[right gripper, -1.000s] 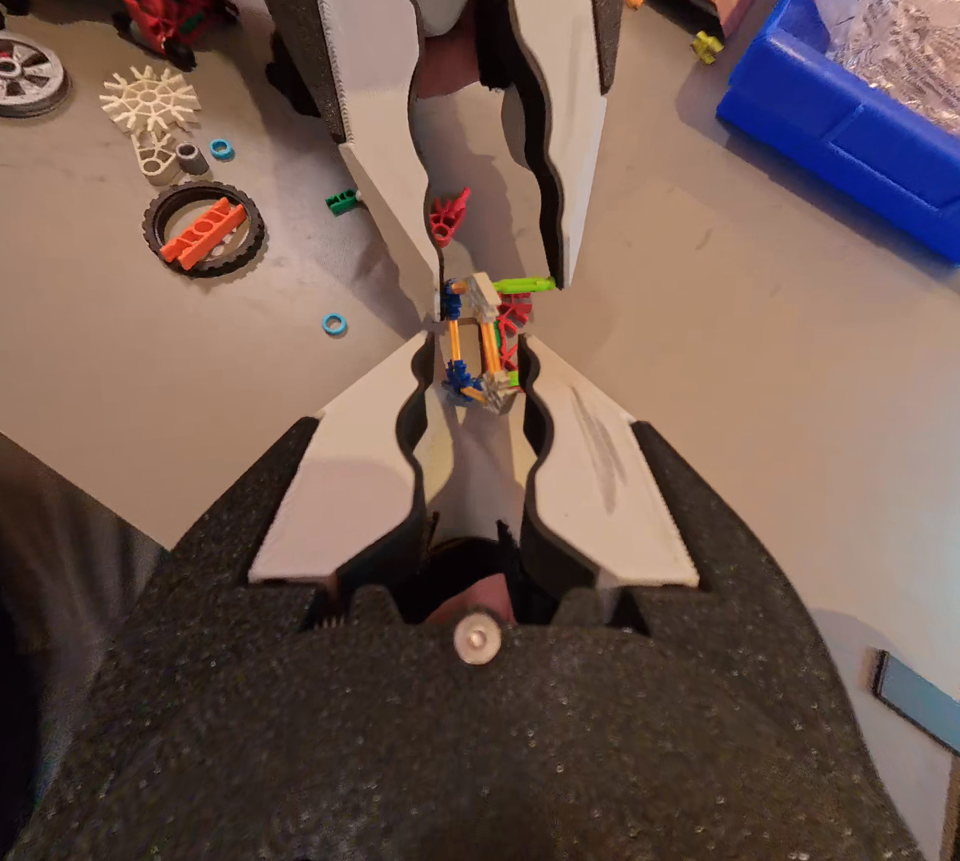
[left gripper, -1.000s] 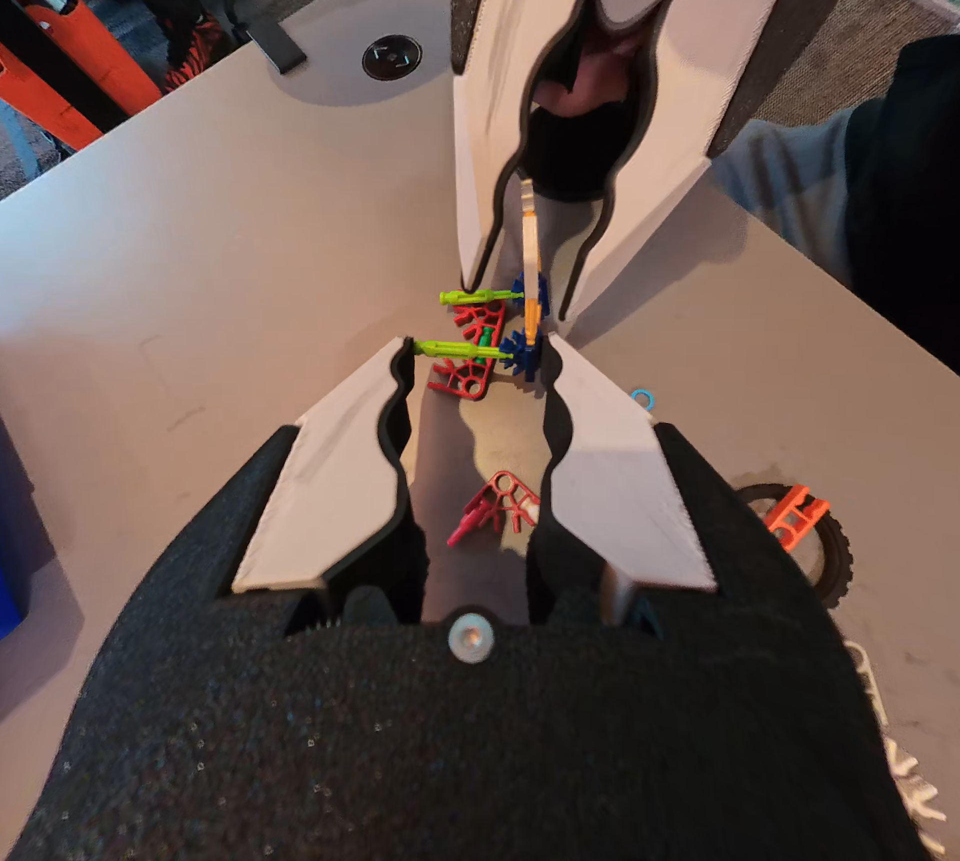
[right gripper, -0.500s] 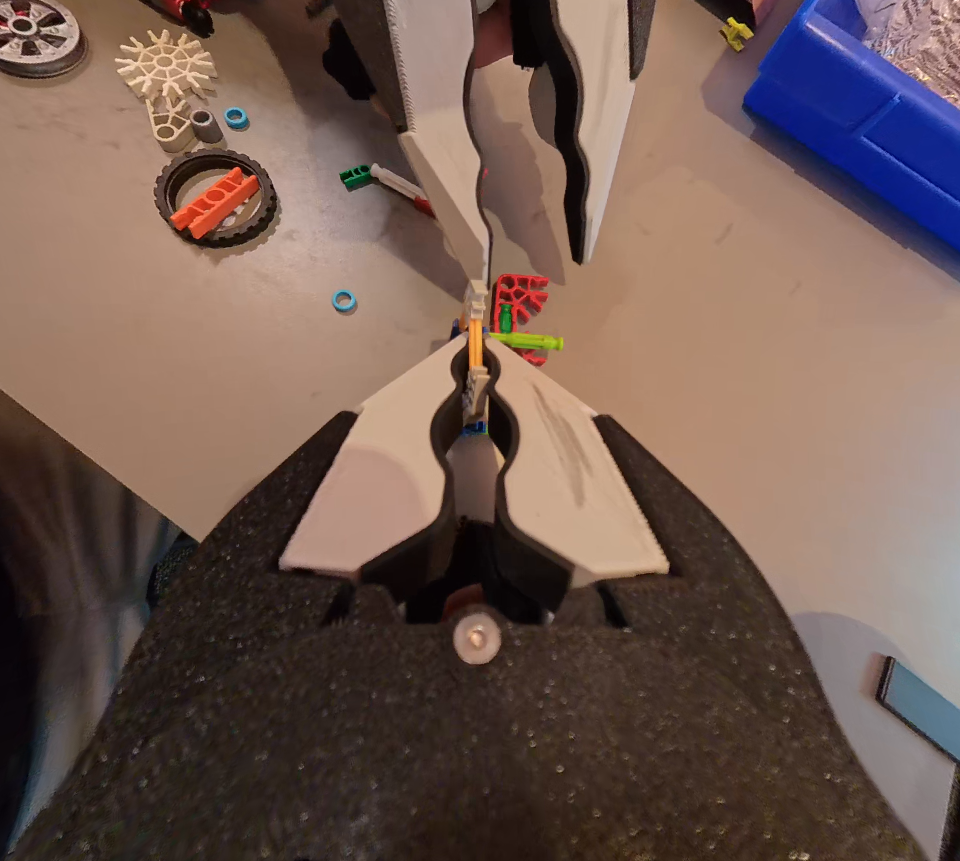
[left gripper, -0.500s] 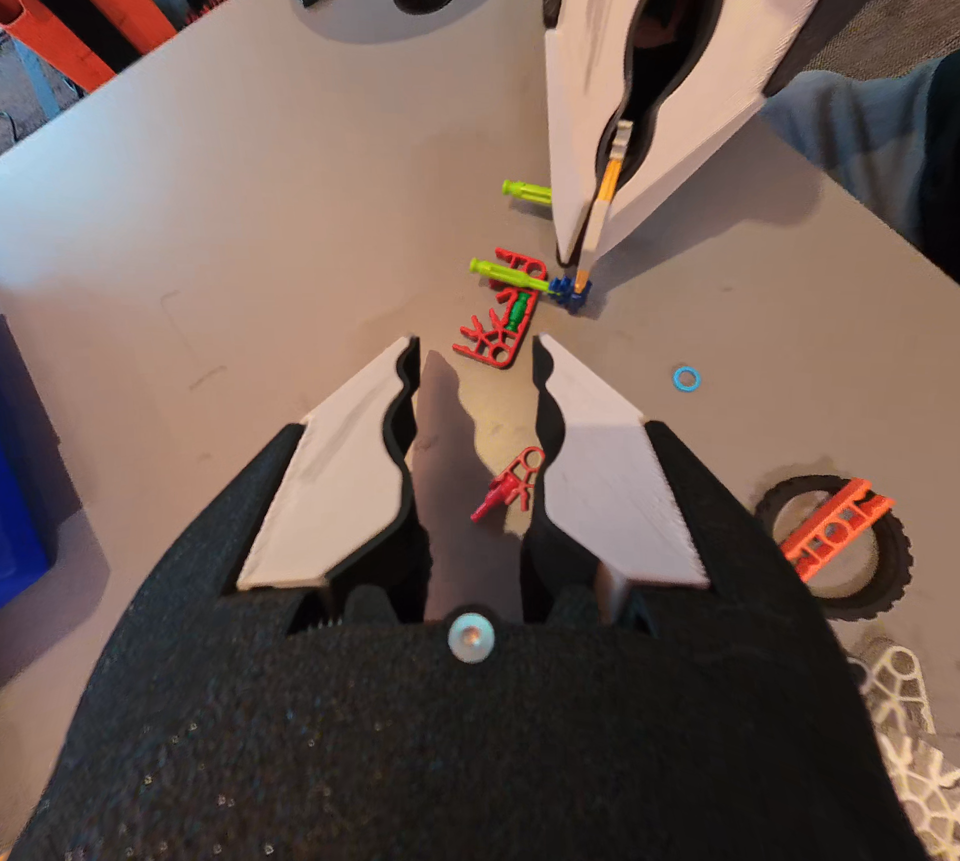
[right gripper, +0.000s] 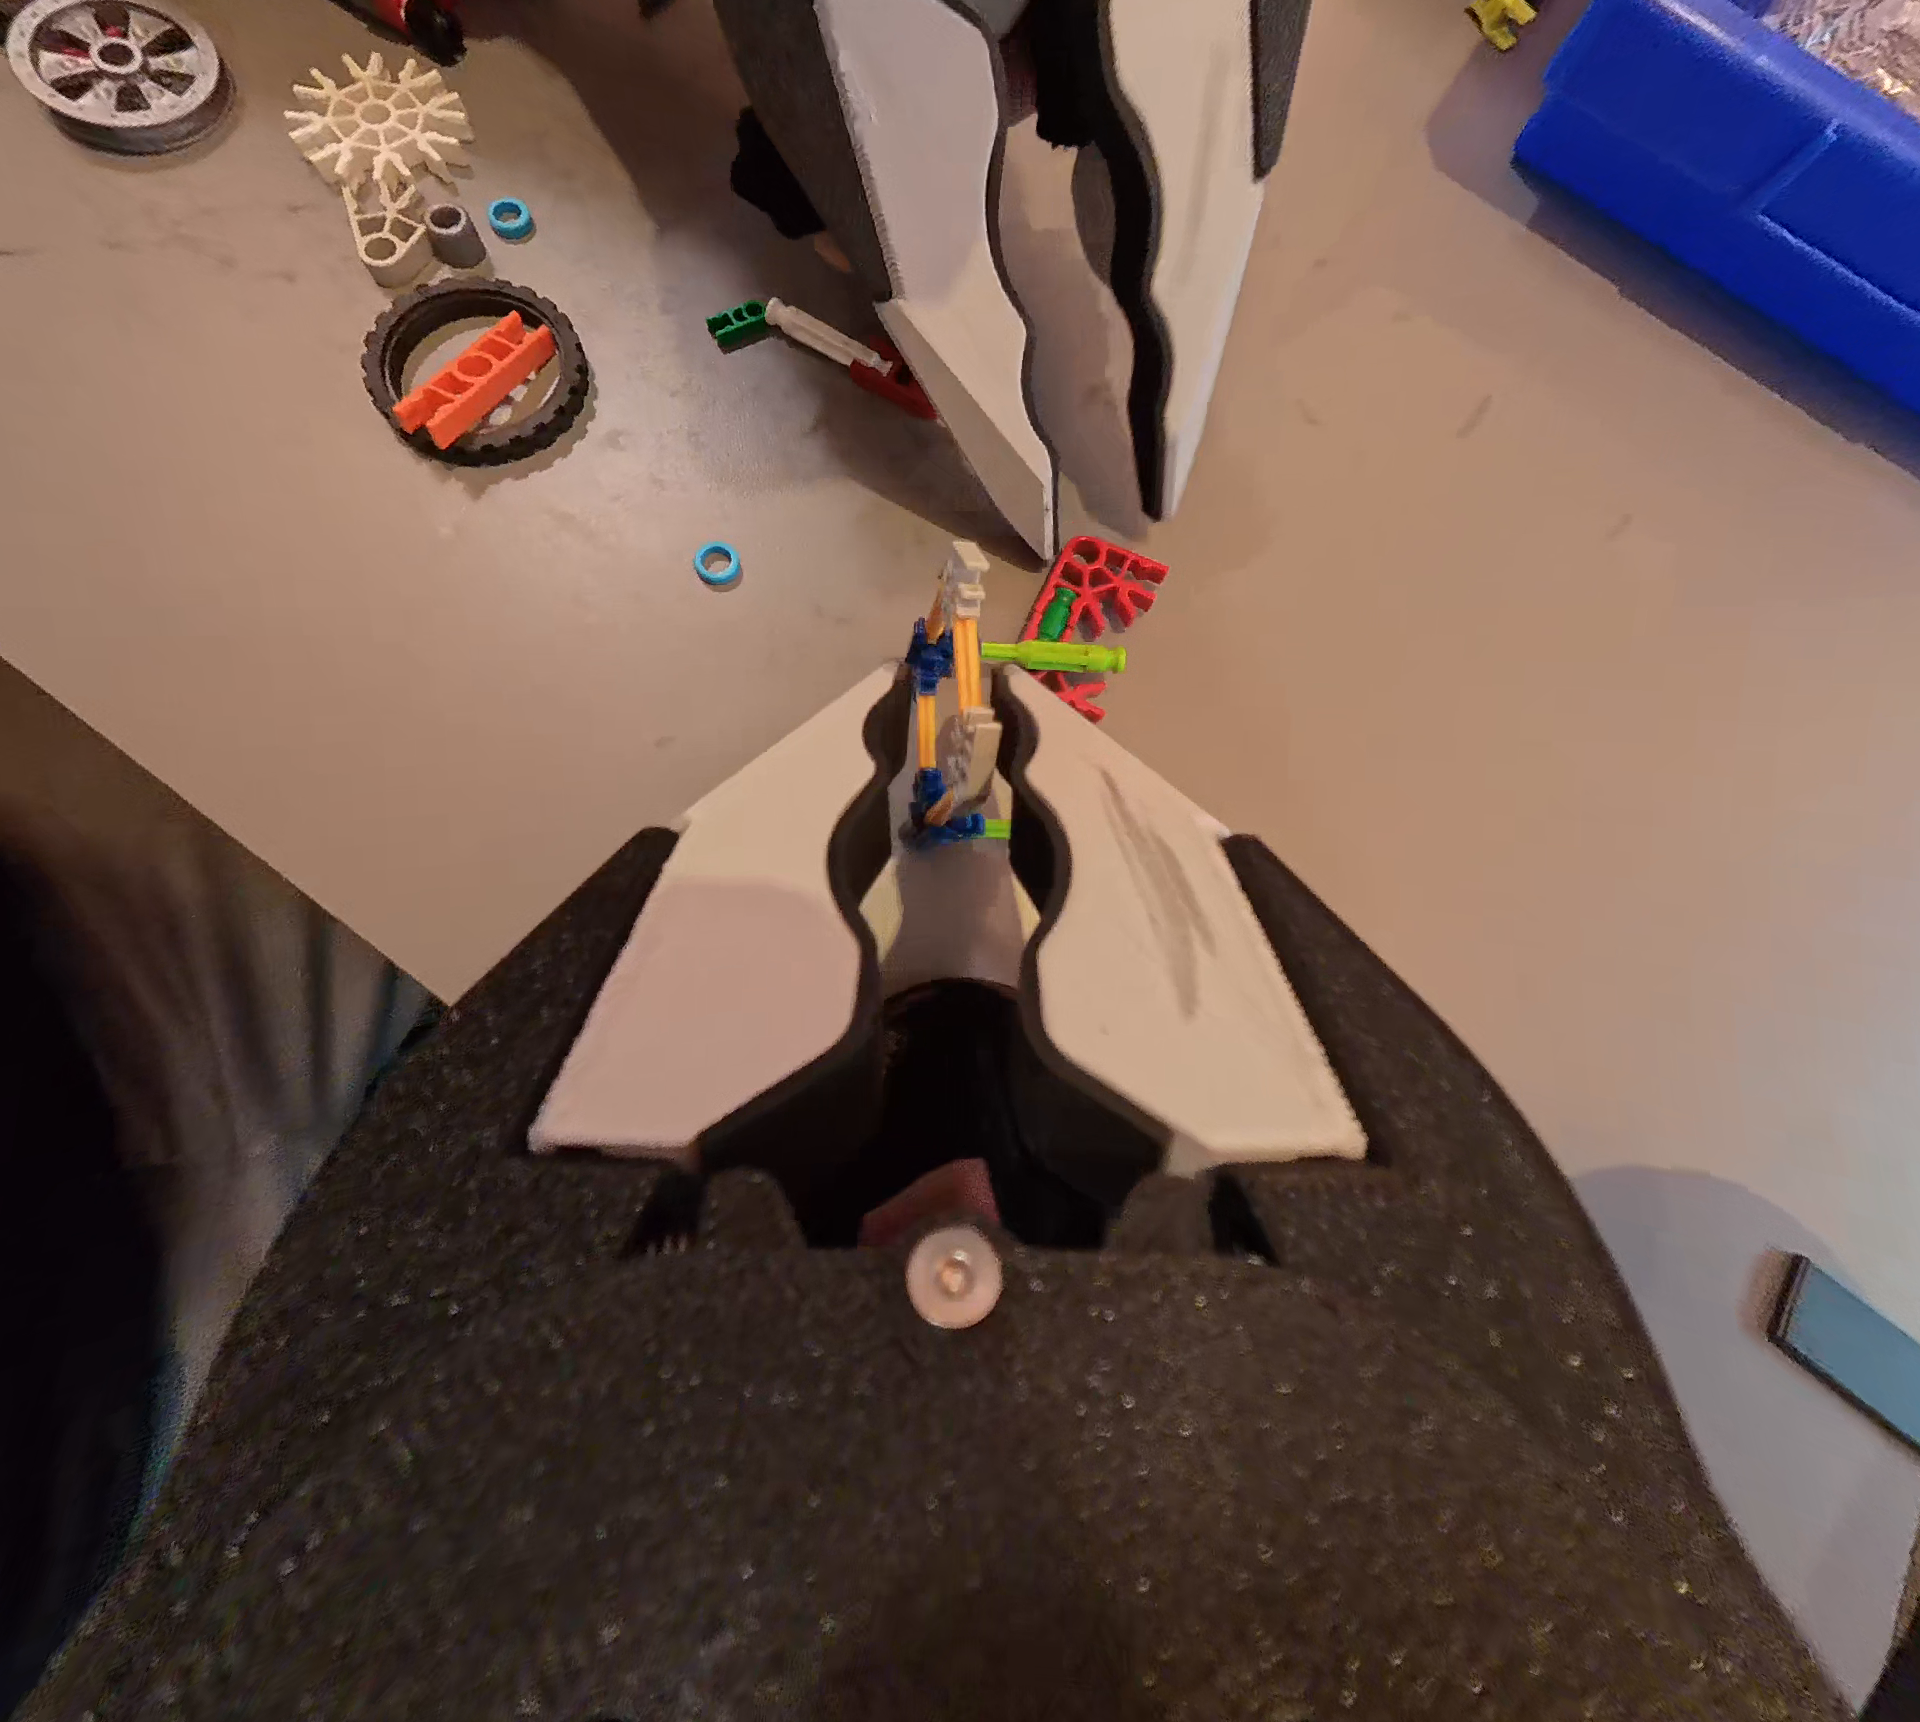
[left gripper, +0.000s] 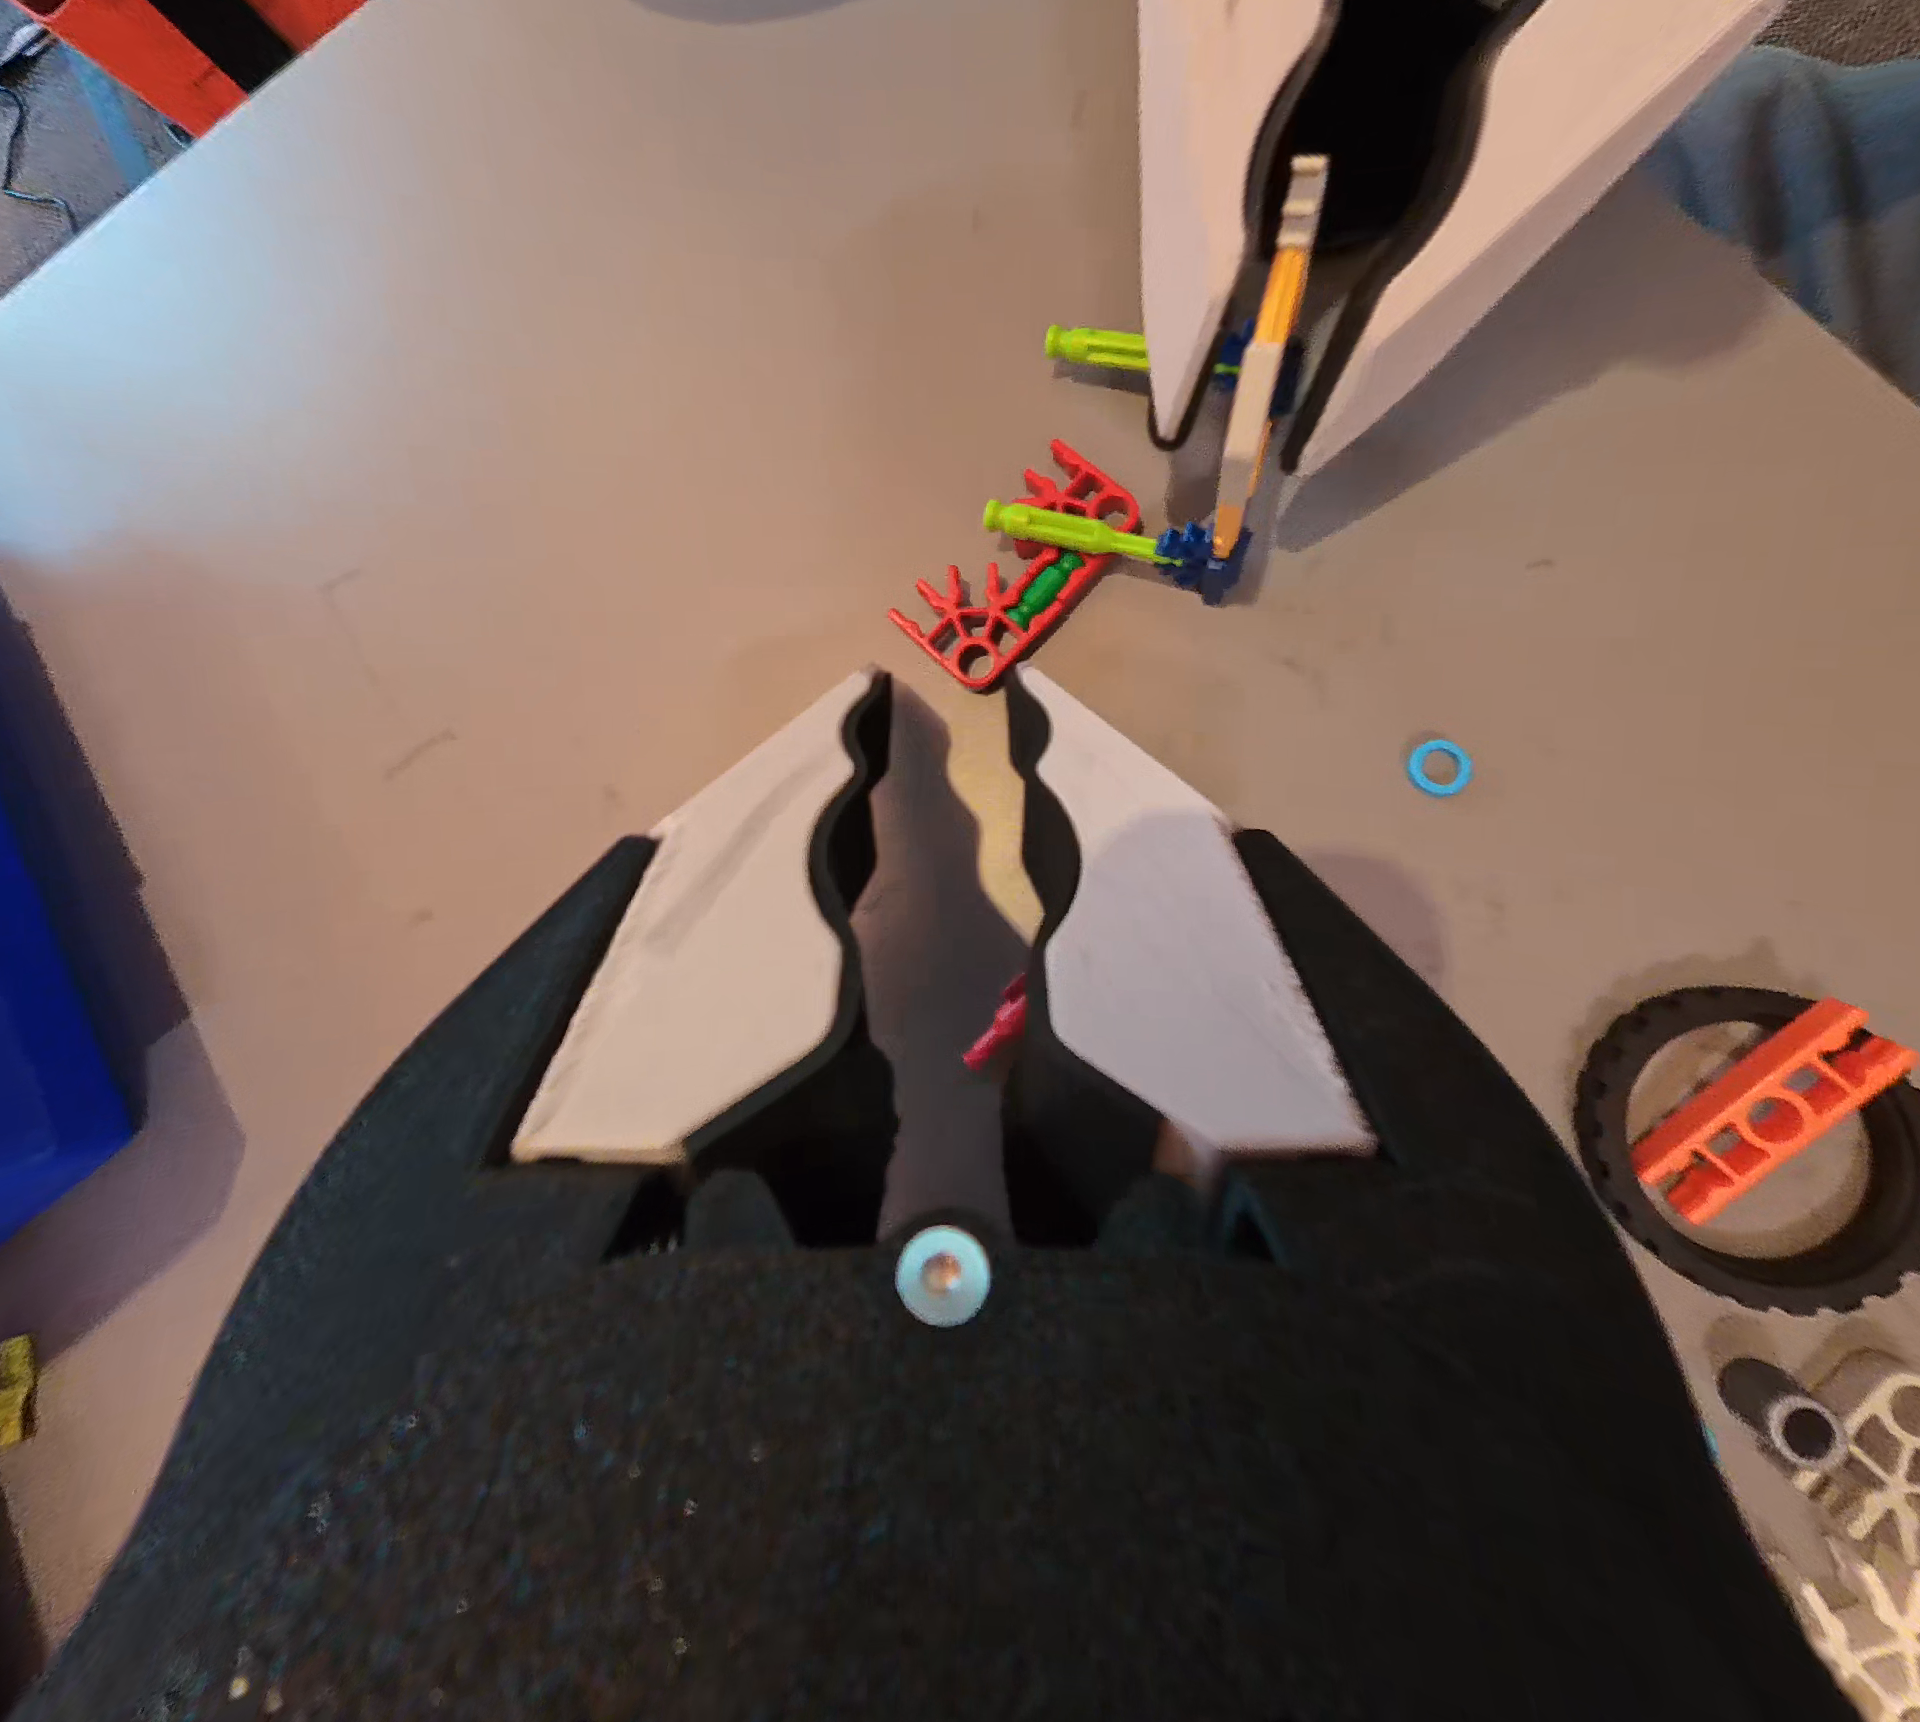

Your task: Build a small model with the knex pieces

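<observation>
Now pointing down at table (left gripper: 520, 384), left gripper (left gripper: 943, 683) gaping narrowly, gripping nothing, tips just beside red connector pair (left gripper: 1013, 583). Opposite, right gripper (right gripper: 943, 680) angling down, straddling yellow-rod frame (right gripper: 951, 706); grip unclear.

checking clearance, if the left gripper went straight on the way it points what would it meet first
Most likely the red connector piece, lying on the table just past the open left gripper. Depth is unclear, so the tips might pass above it; beyond it stands the right gripper's assembly.
</observation>
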